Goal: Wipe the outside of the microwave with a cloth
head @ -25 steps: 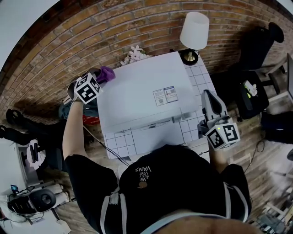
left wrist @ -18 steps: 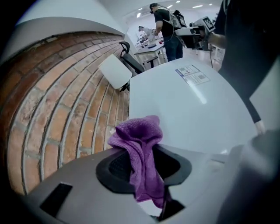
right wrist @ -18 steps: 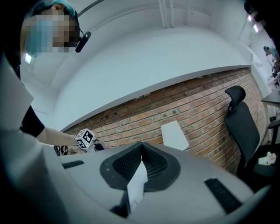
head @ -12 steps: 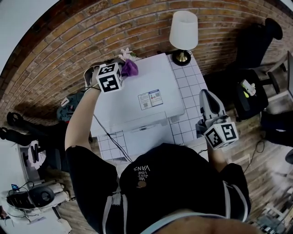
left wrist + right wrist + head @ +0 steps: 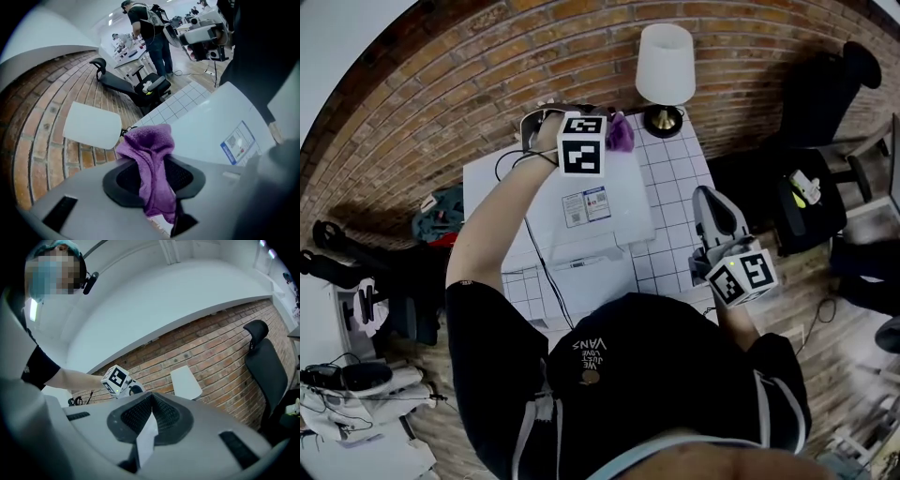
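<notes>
L gripper, jaws clamped on the purple cloth, sits at the far-right corner of the microwave by the lamp — rest of the top lies back toward the person, so L is nearer — R gripper, shut w/ nothing held, hangs apart over the table.

left tool: arm outstretched, jaws clamped on cloth | right tool: near torso, jaws together

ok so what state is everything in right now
left gripper, shut on the purple cloth
purple cloth, bunched, at the far edge of the microwave's top
right gripper, shut, empty, off to the microwave's side
microwave, door looks shut
lamp, upright; cannot tell if lit
</notes>
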Action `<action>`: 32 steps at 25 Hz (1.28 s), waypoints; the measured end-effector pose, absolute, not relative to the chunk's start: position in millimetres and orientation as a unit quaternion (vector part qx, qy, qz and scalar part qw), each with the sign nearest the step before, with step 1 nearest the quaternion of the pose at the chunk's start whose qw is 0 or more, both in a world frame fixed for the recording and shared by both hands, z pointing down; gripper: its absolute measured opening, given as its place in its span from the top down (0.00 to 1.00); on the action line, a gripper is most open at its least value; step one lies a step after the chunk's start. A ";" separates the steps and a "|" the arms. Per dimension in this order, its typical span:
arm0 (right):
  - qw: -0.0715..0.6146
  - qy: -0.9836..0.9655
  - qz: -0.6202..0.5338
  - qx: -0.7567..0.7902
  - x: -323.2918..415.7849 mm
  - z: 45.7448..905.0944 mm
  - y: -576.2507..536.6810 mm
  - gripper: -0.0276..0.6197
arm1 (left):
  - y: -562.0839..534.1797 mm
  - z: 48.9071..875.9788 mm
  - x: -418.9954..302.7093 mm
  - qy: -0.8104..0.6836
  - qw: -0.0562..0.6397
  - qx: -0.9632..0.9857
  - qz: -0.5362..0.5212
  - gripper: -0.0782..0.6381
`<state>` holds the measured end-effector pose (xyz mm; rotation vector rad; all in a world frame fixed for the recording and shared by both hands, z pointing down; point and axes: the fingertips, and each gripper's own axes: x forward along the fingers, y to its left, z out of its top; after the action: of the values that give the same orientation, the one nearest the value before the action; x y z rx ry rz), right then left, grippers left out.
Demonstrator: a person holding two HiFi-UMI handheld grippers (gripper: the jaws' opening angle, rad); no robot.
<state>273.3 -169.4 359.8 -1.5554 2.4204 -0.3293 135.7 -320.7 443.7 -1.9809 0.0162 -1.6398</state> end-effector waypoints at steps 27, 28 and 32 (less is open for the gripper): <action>0.116 0.858 -0.116 -0.487 129.6 352.6 -134.0 0.96 | -233.6 423.6 -161.6 0.121 0.173 -0.736 -0.642 0.71; 0.117 0.859 -0.116 -0.485 122.2 352.9 -132.1 0.96 | -226.6 426.2 -177.4 0.126 0.165 -0.734 -0.646 0.71; 0.116 0.864 -0.118 -0.476 99.3 353.9 -127.4 0.96 | -206.7 436.0 -227.1 0.142 0.138 -0.726 -0.658 0.71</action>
<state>99.3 -127.4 353.9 -1.3948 2.5295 -0.3453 -227.1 -206.7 436.0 -2.1011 0.4113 -1.9035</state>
